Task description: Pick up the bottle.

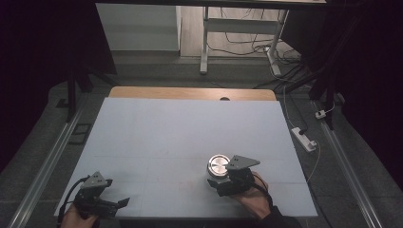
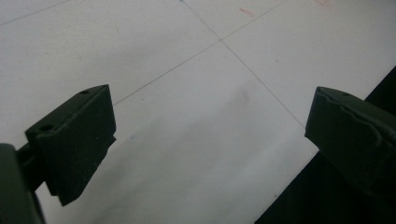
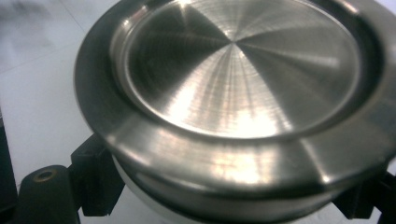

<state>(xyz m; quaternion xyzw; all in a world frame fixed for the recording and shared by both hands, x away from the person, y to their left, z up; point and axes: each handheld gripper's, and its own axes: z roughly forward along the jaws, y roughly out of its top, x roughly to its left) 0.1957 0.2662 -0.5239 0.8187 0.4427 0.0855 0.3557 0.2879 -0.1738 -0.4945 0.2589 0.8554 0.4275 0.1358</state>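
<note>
Right gripper (image 1: 222, 179): closed on the round steel container (image 1: 218, 166), its black jaws clamped against the sides just under the overhanging rim. Gripping below the lip looks like a way to keep the smooth metal from slipping.
Steel container: at the near right part of the white table (image 1: 190, 128), upright, top face level; whether it rests on the surface or is just lifted I cannot tell. Close up, the brushed lid (image 3: 233, 70) gleams with a radial sheen.
Left gripper (image 1: 111, 205): jaws spread wide with nothing between them, parked at the near left corner, well apart from the container, seemingly waiting out of the way. Its view looks past the pads (image 2: 79, 135) onto bare table.
Table markings: thin ruled lines and faint red smudges (image 2: 247, 11).
Writing: no brand, label or lettering readable on the container, grippers or table.
</note>
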